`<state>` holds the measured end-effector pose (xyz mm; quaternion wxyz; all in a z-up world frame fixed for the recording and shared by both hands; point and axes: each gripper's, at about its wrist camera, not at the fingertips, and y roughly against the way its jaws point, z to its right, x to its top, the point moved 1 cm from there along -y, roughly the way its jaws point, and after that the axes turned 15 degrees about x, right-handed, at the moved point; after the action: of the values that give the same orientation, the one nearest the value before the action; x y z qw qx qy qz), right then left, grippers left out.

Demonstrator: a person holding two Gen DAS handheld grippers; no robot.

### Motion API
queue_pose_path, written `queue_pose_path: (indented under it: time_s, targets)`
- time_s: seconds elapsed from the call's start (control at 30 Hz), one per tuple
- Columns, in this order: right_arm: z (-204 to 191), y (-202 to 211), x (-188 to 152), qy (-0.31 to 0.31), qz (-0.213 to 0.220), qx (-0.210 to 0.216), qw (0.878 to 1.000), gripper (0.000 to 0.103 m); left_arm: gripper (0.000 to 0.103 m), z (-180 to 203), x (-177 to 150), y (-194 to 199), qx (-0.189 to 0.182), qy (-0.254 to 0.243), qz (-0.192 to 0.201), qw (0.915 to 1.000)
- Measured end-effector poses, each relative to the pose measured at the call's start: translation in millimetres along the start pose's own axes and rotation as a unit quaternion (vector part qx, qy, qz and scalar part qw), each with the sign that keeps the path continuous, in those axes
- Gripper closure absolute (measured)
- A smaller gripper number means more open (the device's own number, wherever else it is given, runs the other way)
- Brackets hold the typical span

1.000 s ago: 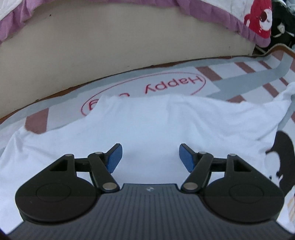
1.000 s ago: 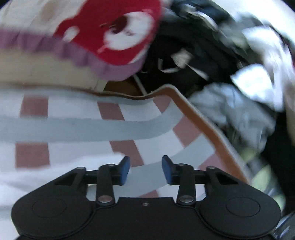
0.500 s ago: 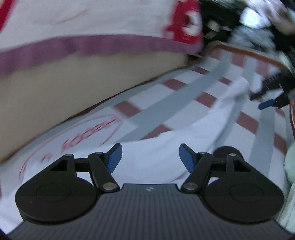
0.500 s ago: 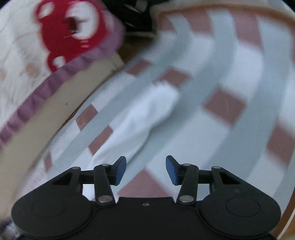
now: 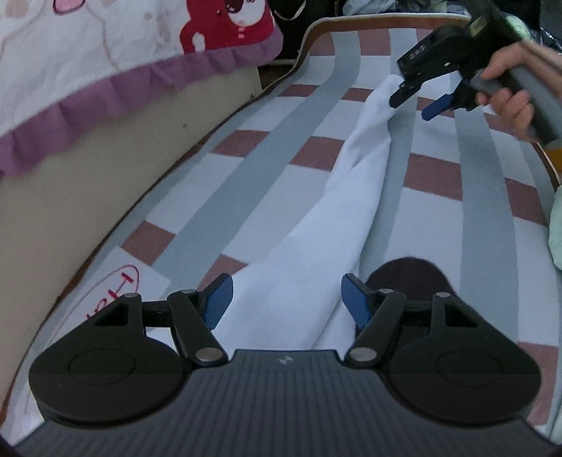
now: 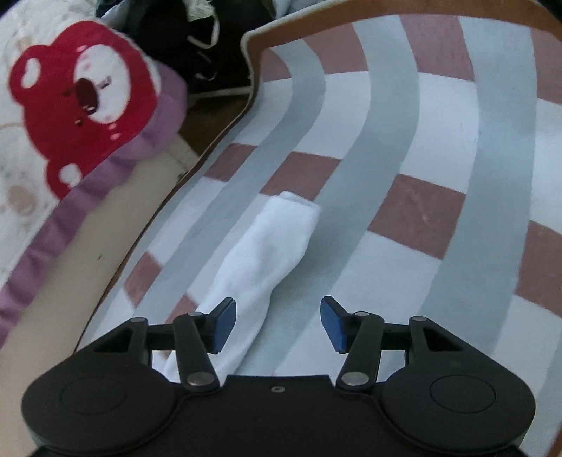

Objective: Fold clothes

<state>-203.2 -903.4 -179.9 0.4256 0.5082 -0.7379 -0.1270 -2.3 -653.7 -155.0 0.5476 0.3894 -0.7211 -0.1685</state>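
Observation:
A white shirt (image 5: pixel 316 242) with a dark print (image 5: pixel 407 277) lies on a striped mat (image 5: pixel 267 182). Its long sleeve stretches away towards the far end. My left gripper (image 5: pixel 286 298) is open and empty, low over the shirt's body. My right gripper (image 6: pixel 277 318) is open and empty above the sleeve (image 6: pixel 277 235), whose cuff lies ahead of it. In the left wrist view the right gripper (image 5: pixel 414 102) hovers over the sleeve's far end, held by a hand.
A bed with a purple-frilled cover and a red bear print (image 5: pixel 224 28) runs along the mat's left edge. Dark clothes (image 6: pixel 196 42) are piled beyond the mat's far corner. A pale green cloth (image 5: pixel 555 228) lies at the right.
Both grippers have swung round to face along the sleeve. The right gripper has opened wider and now sits over the sleeve. Both stay empty.

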Motion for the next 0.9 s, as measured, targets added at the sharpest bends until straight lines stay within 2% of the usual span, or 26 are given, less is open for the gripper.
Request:
queue_pose_path:
  time_s: [0.07,0.1,0.2,0.23,0.27,0.3,0.33,0.37,0.47,0.53,0.57,0.6,0.63,0.7,0.73,0.77,0.83,0.9]
  targets:
    - [5,-12,4,-0.001,0.016,-0.009,1.000,0.043,0.032,-4,0,-9,-0.003,0.002,-0.012,0.9999]
    - [7,-14,6,0.000,0.032,-0.014,0.999,0.043,0.028,-4,1,-13,-0.006,0.007,-0.025,0.9997]
    - [7,-15,9,0.016,0.086,-0.039,0.995,0.043,0.027,-5,7,-26,-0.044,0.043,-0.052,0.9967]
    - [5,-14,9,0.024,0.105,-0.047,0.993,0.045,0.032,-4,8,-29,-0.053,0.049,-0.048,0.9962]
    - [2,-15,11,0.040,0.108,-0.045,0.992,0.057,0.041,-2,9,-31,-0.060,0.049,-0.039,0.9962]
    - [-1,-15,14,0.059,0.108,-0.039,0.992,0.069,0.076,-1,9,-30,-0.068,0.046,-0.026,0.9963]
    - [-5,-16,18,0.076,0.100,-0.031,0.992,0.097,0.097,1,9,-27,-0.077,0.039,-0.009,0.9963]
    - [-8,-16,23,0.093,0.090,-0.023,0.991,0.101,0.097,3,10,-24,-0.079,0.030,0.004,0.9964]
    - [-16,-15,39,0.127,0.065,-0.008,0.990,0.101,0.097,5,13,-19,-0.071,0.014,0.022,0.9971]
    - [-20,-18,54,0.140,0.053,-0.018,0.989,0.101,0.098,-6,15,-21,-0.084,0.038,0.023,0.9955]
    - [-22,-21,63,0.142,0.045,-0.027,0.988,0.101,0.098,-17,16,-24,-0.091,0.068,0.019,0.9934]
    - [-25,-24,70,0.143,0.038,-0.048,0.988,0.100,0.098,-28,17,-28,-0.094,0.101,0.011,0.9904]
    - [-29,-26,75,0.144,0.032,-0.072,0.986,0.093,0.098,-43,17,-34,-0.097,0.143,-0.002,0.9850]
    - [-37,-35,84,0.166,0.008,-0.100,0.981,0.072,0.098,-68,15,-50,-0.091,0.214,-0.034,0.9720]
    - [-41,-37,85,0.180,-0.008,-0.096,0.979,0.054,0.098,-76,12,-57,-0.088,0.235,-0.047,0.9669]
    - [-45,-38,86,0.193,-0.023,-0.091,0.977,0.049,0.098,-80,9,-63,-0.086,0.248,-0.057,0.9632]
    - [-52,-36,81,0.224,-0.048,-0.052,0.972,0.048,0.097,-89,3,-75,-0.081,0.274,-0.078,0.9550]
    - [-58,-29,71,0.248,-0.063,-0.006,0.967,0.042,0.097,-91,-1,-78,-0.078,0.288,-0.081,0.9511]
